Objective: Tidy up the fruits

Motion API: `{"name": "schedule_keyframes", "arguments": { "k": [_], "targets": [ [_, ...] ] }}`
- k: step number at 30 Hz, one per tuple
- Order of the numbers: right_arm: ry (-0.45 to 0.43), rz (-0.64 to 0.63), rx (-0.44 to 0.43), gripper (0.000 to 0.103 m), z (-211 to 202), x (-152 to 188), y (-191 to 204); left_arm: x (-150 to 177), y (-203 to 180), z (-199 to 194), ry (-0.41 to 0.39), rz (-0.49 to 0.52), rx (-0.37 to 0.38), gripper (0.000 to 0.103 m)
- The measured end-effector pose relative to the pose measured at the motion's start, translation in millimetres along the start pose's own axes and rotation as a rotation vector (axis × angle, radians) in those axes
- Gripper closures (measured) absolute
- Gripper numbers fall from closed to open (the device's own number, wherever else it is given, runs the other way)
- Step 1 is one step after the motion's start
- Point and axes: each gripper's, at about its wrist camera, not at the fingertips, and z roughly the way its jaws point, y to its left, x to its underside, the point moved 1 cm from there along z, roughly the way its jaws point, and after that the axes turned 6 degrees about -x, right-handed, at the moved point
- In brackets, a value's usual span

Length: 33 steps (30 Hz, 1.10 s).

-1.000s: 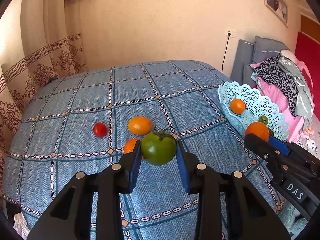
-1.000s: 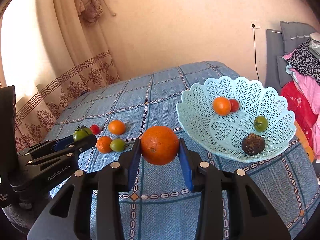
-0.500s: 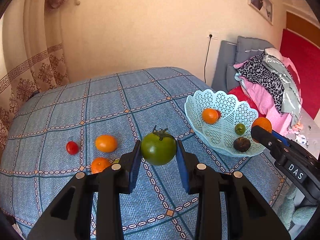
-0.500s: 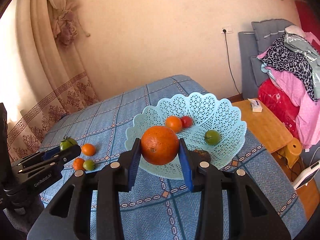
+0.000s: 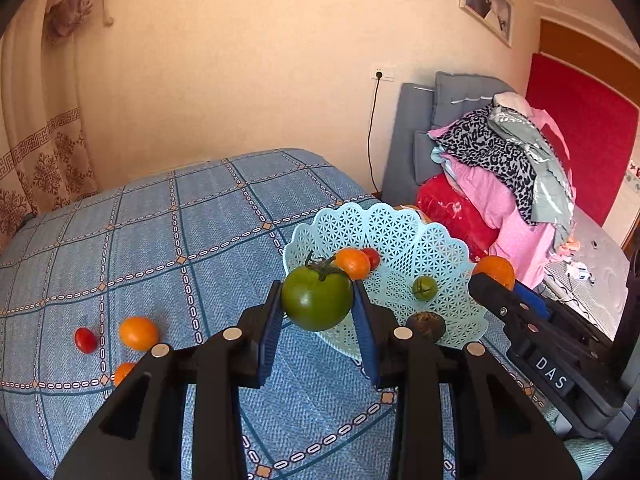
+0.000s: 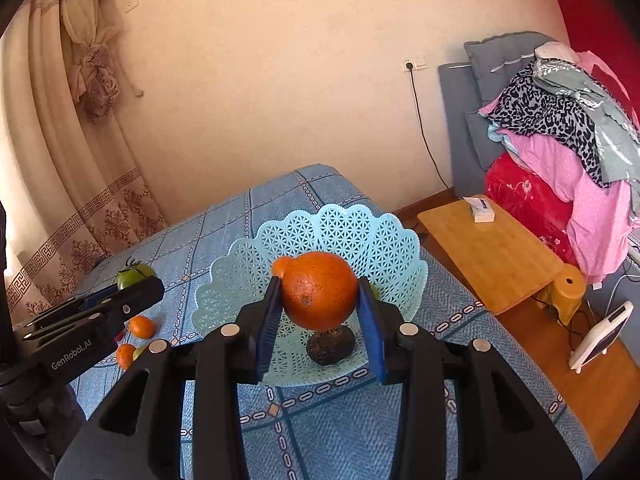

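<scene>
Several fruits already lie in the pale-blue lattice plastic basket (image 6: pixel 376 240), the left hand-held gripper (image 5: pixel 316 312) grasping a green tomato (image 5: pixel 317 300) and the right hand-held gripper (image 6: pixel 320 312) a round orange (image 6: pixel 320 290) above it, while small fruits (image 5: pixel 138 333) remain on the blue checked bed (image 5: pixel 160 240).

I hold a green tomato (image 5: pixel 317 298), stem up, between my left fingers (image 5: pixel 269 322), just before the basket (image 5: pixel 404 232). An orange (image 6: pixel 319 290) sits clamped between my right fingers (image 6: pixel 370 322), over the basket bowl. In the pale blue lattice basket on the bed: small orange (image 5: pixel 353 263), red tomato (image 5: pixel 372 257), small green tomato (image 5: pixel 425 288), dark fruit (image 5: pixel 426 324). Loose on the blue bedspread (image 5: pixel 160 240): cherry tomato (image 5: pixel 85 340), two orange fruits (image 5: pixel 139 333).
</scene>
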Motion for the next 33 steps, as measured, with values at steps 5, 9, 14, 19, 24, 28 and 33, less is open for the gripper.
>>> {"name": "schedule_keyframes", "arguments": {
  "k": [5,9,14,19,24,28,33],
  "targets": [
    [-0.005,0.023,0.013,0.065,3.4,-3.0,-7.8,-4.9,-9.0,9.1,0.007,-0.001,0.025,0.069],
    [-0.015,0.028,0.018,0.065,5.5,-4.9,-9.1,-7.6,-12.4,15.0,0.001,-0.014,0.046,0.069],
    [-0.01,0.028,0.02,0.065,10.1,-3.4,-8.5,0.0,-8.6,25.0,0.032,-0.025,0.052,0.069],
    [0.007,0.016,0.017,0.065,15.4,-0.5,-4.1,3.1,-3.0,28.8,0.044,-0.036,0.049,0.069],
    [0.014,0.015,0.022,0.065,18.2,0.0,-5.1,3.6,-2.4,28.0,0.045,-0.038,0.056,0.069],
    [0.017,0.019,0.025,0.065,19.3,0.8,-7.0,5.2,-4.5,29.5,0.053,-0.034,0.062,0.069],
    [0.022,0.035,0.027,0.064,19.8,2.1,-9.6,4.9,-3.6,29.4,0.054,-0.044,0.066,0.05]
  ]
}}
